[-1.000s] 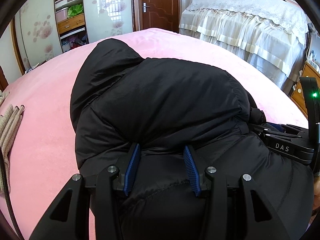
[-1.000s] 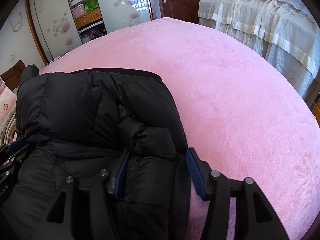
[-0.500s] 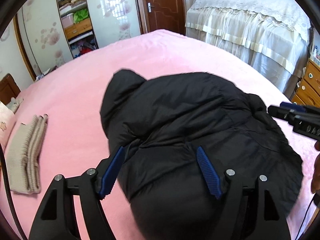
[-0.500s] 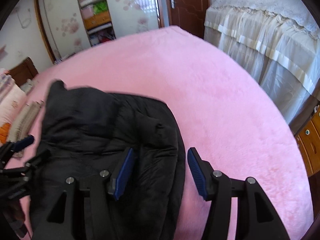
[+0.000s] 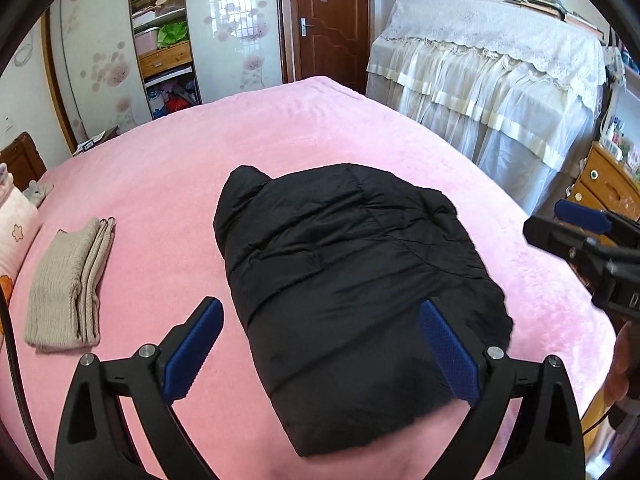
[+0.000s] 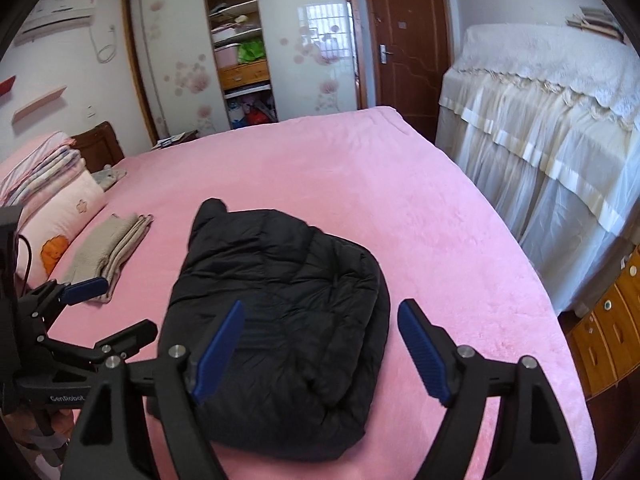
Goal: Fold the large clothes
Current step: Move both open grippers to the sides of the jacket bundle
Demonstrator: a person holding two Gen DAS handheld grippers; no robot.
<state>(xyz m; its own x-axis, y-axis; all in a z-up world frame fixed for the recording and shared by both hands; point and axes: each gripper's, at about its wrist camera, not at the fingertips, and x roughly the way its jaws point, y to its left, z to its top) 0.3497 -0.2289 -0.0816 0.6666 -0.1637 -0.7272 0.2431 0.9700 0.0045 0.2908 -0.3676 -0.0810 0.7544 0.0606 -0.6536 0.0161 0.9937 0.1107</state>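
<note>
While both claws hang with jaws opening and empty, the folded black jacket [image 5: 352, 280] lies lengthwise below the left claw [image 5: 320, 354], left of the right claw [image 6: 320, 354].

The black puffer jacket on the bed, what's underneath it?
The folded black puffer jacket lies directly on the fluffy pink bedspread, which shows all around it. Whatever sits beneath its bulk or tucked inside its folds is covered and cannot be seen.
</note>
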